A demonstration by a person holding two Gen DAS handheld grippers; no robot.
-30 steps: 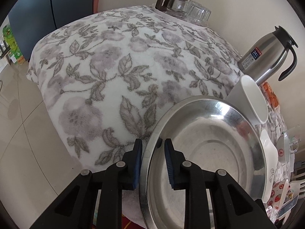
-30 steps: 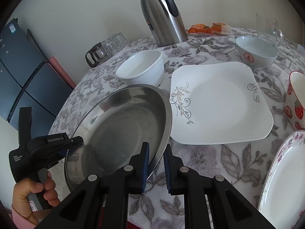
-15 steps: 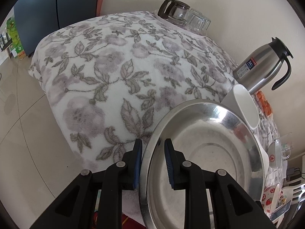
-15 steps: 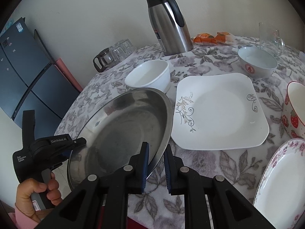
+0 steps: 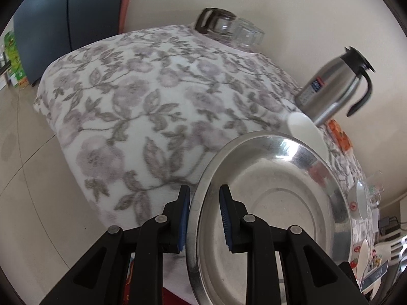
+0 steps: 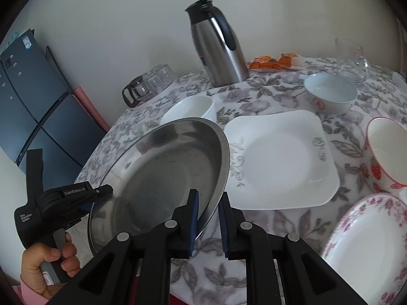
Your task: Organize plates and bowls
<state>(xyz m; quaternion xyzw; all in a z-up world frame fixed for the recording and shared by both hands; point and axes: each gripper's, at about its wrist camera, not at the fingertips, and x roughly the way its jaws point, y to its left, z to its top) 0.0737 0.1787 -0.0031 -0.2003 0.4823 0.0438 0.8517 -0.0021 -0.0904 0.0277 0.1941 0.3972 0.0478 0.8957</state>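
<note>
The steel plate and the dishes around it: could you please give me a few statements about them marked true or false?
1. Both grippers grip the steel plate by its rim, the left gripper on one side and the right gripper on the other. True.
2. The steel plate lies flat on the tablecloth. False: it is held tilted above the table edge.
3. The square white plate has a bowl standing on it. False: nothing is on it.
4. The steel flask stands upright behind the white bowl. True.
5. The strawberry bowl is stacked inside the pale blue bowl. False: they stand apart on the cloth.
</note>
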